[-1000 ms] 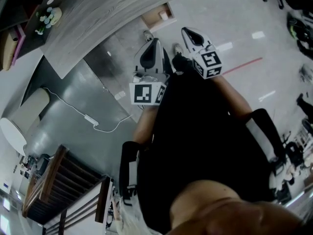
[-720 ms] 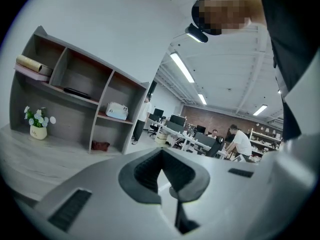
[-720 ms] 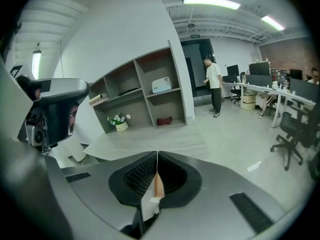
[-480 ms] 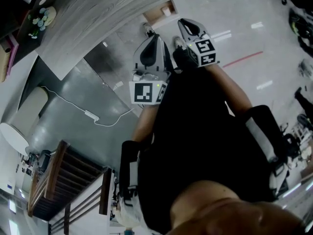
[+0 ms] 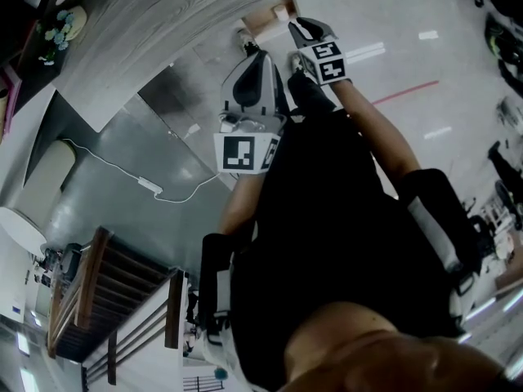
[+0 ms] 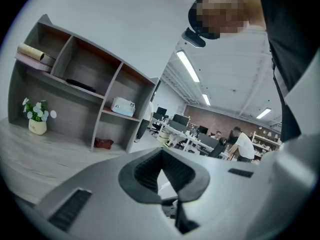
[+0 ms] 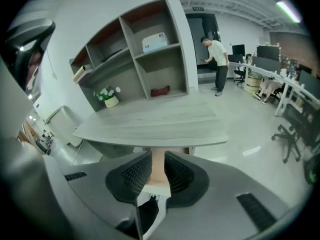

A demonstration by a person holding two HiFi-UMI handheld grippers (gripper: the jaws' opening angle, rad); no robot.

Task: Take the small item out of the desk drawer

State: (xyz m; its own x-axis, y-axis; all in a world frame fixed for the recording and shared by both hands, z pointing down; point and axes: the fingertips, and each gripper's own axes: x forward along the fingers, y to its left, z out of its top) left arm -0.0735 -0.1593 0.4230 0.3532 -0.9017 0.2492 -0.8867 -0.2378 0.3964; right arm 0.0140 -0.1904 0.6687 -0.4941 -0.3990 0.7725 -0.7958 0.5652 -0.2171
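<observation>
Steadily down into the open drawer

Nearest the person, the left claw hangs idle, its tips pressed together on nothing. It is best held off to the side, clear of the reach. Just beyond it the right claw points steeply down at the open drawer. Its jaws have just been opening and stand a little apart with nothing between them; only the drawer's tan inside shows through the gap. That gap looks narrow for a sure pick, so it seems wise to spread it wider before going in. The small item, a pale speck in the head view, lies inside the drawer just ahead of the right claw's tips, untouched. The drawer sits close under the edge of the table. The claw should therefore enter from the open side, keeping clear of the table's lip and the drawer walls. It should straddle the item and only then close.
</observation>
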